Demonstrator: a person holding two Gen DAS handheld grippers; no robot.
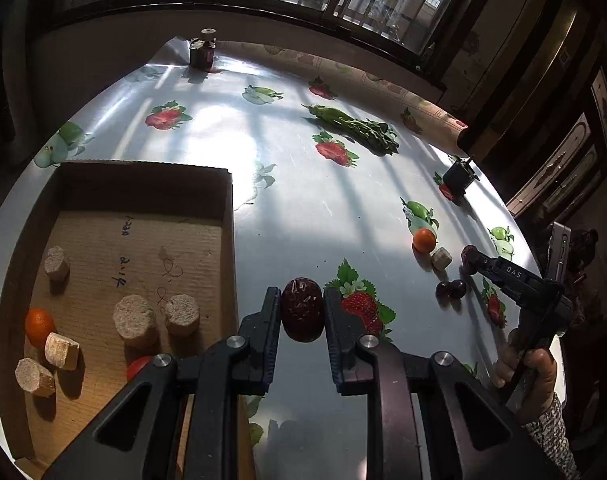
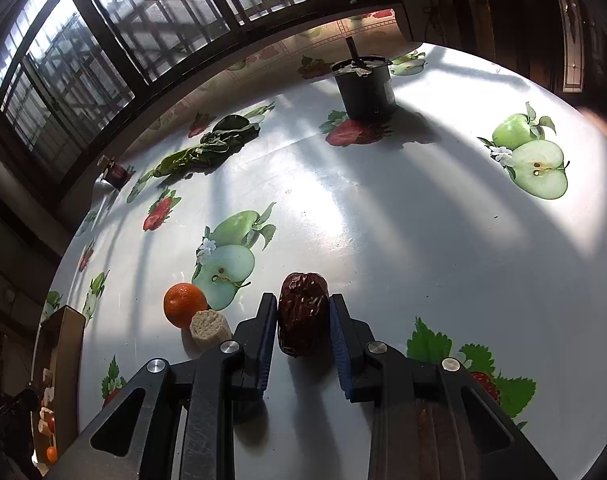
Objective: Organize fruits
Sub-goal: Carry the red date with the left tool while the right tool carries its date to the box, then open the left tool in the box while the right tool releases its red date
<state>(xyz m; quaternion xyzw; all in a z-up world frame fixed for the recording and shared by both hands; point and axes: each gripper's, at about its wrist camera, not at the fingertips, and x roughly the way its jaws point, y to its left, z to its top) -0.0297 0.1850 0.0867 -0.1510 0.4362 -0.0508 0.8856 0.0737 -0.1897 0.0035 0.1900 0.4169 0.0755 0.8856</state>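
My left gripper is shut on a dark red date, just right of the cardboard box. The box holds several beige cork-like chunks, an orange and a red fruit. My right gripper is shut on another wrinkled date; it shows at the right in the left wrist view. An orange and a beige chunk lie left of it. Two dark cherries lie on the table.
The table has a glossy fruit-print cloth. A bunch of green leaves lies at the back. A dark jar stands at the far edge, and a black cylinder stands at the right.
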